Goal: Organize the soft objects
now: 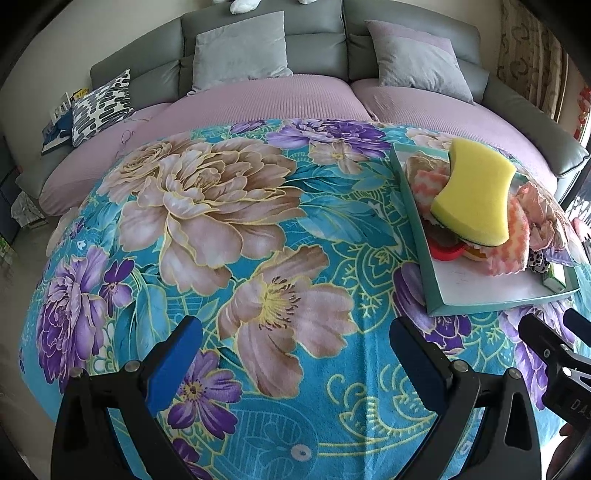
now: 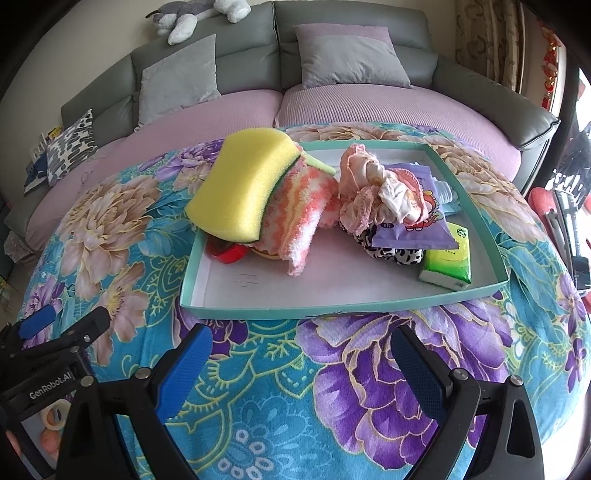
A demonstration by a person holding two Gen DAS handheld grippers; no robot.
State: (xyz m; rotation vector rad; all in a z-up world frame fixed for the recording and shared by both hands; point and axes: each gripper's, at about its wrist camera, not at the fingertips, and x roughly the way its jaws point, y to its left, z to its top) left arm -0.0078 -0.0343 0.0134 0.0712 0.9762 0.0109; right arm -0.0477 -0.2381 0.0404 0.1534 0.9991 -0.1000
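Observation:
A teal tray (image 2: 343, 309) (image 1: 417, 221) sits on the floral blanket and holds a pile of soft items. A yellow sponge (image 2: 236, 184) (image 1: 476, 192) lies on top of an orange-and-white fuzzy cloth (image 2: 299, 221) (image 1: 508, 247). Beside them are a pink lace bundle (image 2: 365, 184), a purple packet (image 2: 413, 218), a green tissue pack (image 2: 448, 260) and a spotted fabric piece (image 2: 388, 253). My right gripper (image 2: 301, 363) is open, empty, just short of the tray's near edge. My left gripper (image 1: 295, 354) is open over bare blanket, left of the tray.
The floral blanket (image 1: 221, 221) covers a rounded surface in front of a grey sofa (image 2: 351, 29) with pink seat covers, grey cushions (image 2: 347, 55) and a patterned pillow (image 1: 99, 105). A plush toy (image 2: 199, 14) lies on the sofa back. Something red (image 2: 231, 253) shows under the sponge.

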